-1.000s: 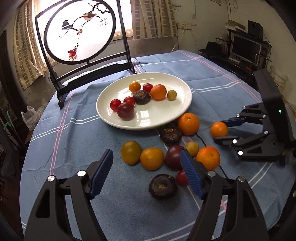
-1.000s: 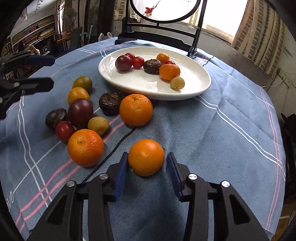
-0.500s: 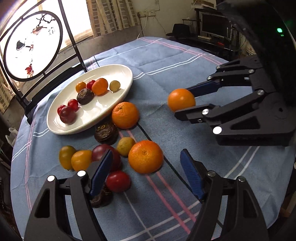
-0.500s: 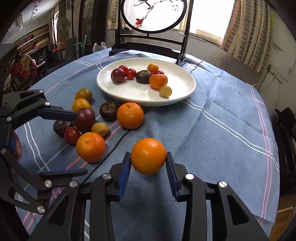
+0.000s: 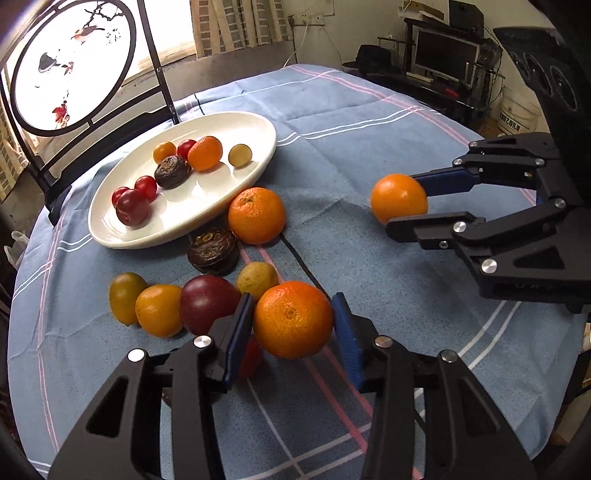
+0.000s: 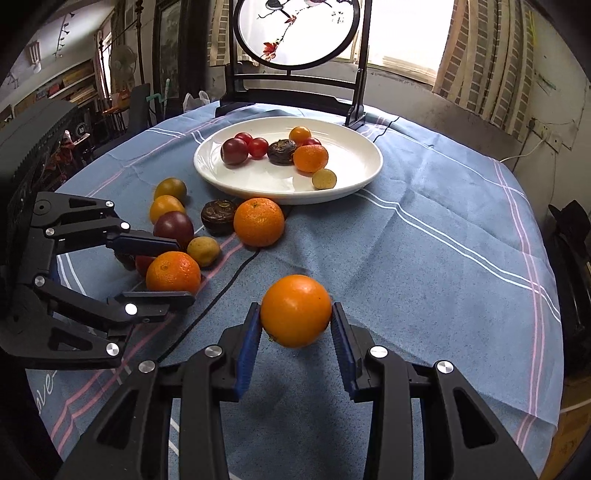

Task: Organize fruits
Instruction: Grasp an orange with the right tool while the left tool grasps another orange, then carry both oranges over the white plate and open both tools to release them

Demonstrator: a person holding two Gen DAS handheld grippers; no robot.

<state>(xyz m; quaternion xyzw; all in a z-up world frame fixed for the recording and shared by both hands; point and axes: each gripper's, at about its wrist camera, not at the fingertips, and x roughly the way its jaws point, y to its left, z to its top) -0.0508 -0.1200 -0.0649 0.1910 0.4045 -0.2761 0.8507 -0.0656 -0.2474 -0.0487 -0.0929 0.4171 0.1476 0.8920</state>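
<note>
R gripper (image 6: 295,325): pads pressed on both sides of a smooth orange (image 6: 295,310), held clear of the cloth, near-centre of table. L gripper (image 5: 293,325): pads closed around a dimpled mandarin (image 5: 293,319), near-left; lifted or on cloth — can't tell. White plate (image 6: 354,177) at far centre w/ 7 pcs: 3 small red, 1 dark red, 1 dark brown, 1 orange, 1 yellow-orange, plus 1 pale yellow near rim (8 total). Loose cluster on blue checked cloth (image 6: 424,240) left of R gripper: second mandarin (image 6: 258,221) touching plate edge, brown fruit (image 6: 219,216) beside it, purple plum (image 6: 173,227), 2 yellow-orange, 1 pale yellow, 1 red part-hidden behind L pad. Round painted screen (image 6: 297,31) stands beyond plate.
</note>
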